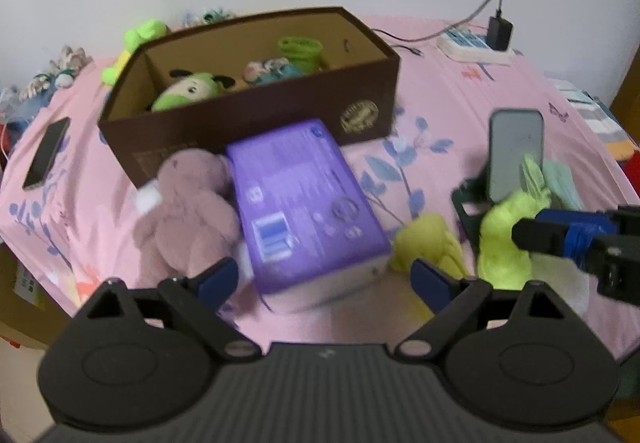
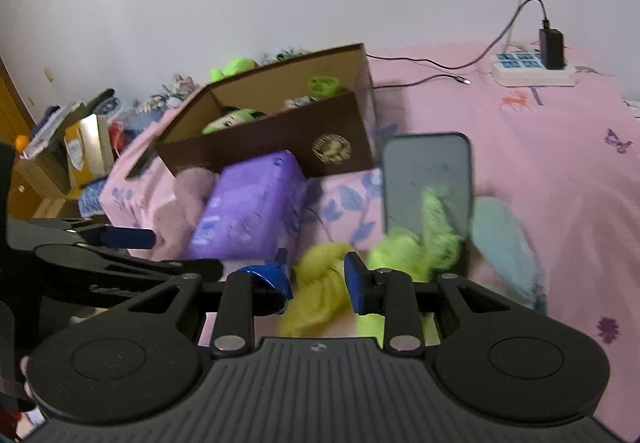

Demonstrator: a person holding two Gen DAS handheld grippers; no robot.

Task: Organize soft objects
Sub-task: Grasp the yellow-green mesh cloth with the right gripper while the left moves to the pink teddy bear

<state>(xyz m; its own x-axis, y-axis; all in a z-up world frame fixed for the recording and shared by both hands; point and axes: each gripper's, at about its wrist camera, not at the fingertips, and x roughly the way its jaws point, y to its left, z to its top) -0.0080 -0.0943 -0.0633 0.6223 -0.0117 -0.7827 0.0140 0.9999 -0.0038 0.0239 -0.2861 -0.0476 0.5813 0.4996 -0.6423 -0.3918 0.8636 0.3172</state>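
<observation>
A brown cardboard box [image 1: 256,111] stands on the pink bed and holds a green plush [image 1: 188,89] and other soft toys; it also shows in the right wrist view [image 2: 280,131]. A mauve plush rabbit [image 1: 188,207] lies in front of it beside a purple package [image 1: 304,203]. Yellow-green soft toys [image 1: 432,243] lie to the right. My left gripper [image 1: 324,277] is open above the purple package. My right gripper [image 2: 318,277] is partly open around a yellow-green soft toy [image 2: 324,283], jaws apart from it.
A phone on a stand [image 1: 516,151] rises at the right, a light-green cloth [image 2: 504,239] beside it. Another phone [image 1: 46,153] lies at the left bed edge. A power strip with charger [image 1: 480,41] sits at the back. Clutter [image 2: 80,147] stands beyond the left edge.
</observation>
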